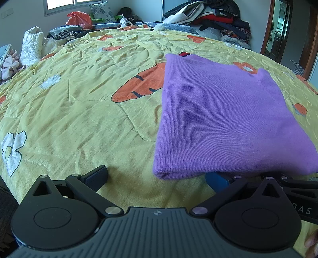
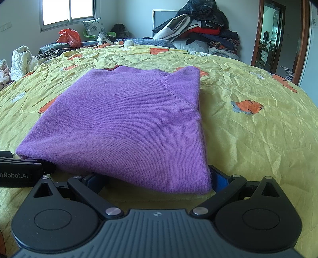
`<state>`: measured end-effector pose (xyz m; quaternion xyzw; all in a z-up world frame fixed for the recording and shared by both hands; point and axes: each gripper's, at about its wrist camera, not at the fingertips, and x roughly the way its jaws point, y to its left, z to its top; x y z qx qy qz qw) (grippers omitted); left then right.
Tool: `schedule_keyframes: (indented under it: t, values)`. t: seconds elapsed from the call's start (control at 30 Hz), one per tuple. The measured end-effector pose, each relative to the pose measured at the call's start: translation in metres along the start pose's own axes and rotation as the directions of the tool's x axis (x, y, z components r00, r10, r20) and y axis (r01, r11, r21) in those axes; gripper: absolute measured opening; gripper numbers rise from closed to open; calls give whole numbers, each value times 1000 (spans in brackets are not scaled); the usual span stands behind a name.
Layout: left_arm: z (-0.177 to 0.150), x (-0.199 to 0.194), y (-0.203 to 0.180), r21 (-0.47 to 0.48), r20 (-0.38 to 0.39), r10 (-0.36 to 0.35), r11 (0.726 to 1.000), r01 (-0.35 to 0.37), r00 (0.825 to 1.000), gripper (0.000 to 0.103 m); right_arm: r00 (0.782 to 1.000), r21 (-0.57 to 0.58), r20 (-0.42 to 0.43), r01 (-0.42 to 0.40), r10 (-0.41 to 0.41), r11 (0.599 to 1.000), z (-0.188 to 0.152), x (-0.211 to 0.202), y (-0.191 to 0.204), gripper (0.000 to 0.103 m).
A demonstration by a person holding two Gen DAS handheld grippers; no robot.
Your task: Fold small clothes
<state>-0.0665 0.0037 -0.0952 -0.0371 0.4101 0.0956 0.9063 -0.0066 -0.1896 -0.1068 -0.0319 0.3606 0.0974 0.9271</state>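
A folded purple knit sweater [image 1: 218, 115] lies flat on the yellow bedspread [image 1: 79, 111]. My left gripper [image 1: 158, 175] is open at the sweater's near left corner. Its left finger [image 1: 97, 174] rests on bare bedspread and its right finger [image 1: 215, 179] is tucked under the sweater's near edge. In the right wrist view the sweater [image 2: 129, 119] fills the middle. My right gripper [image 2: 155, 178] is open, and the near right edge of the sweater drapes over both of its fingers [image 2: 219, 177]. The left gripper's body [image 2: 19, 170] shows at the left edge.
The bedspread [image 2: 248, 129] has carrot and flower prints and is wrinkled. A tall heap of clothes [image 2: 202, 29] sits at the far right of the bed. A white padded garment [image 1: 32, 45] and an orange bag [image 1: 78, 18] are at the far left. A doorway [image 2: 272, 33] is on the right.
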Motion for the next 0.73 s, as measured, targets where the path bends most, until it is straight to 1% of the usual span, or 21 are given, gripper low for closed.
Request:
schedule_keyframes:
  t: [0.73]
  values:
    - [0, 0, -1, 6, 2, 1, 1000, -1, 1000, 103, 1000, 0, 0, 0, 0, 1000, 0, 0, 0, 103]
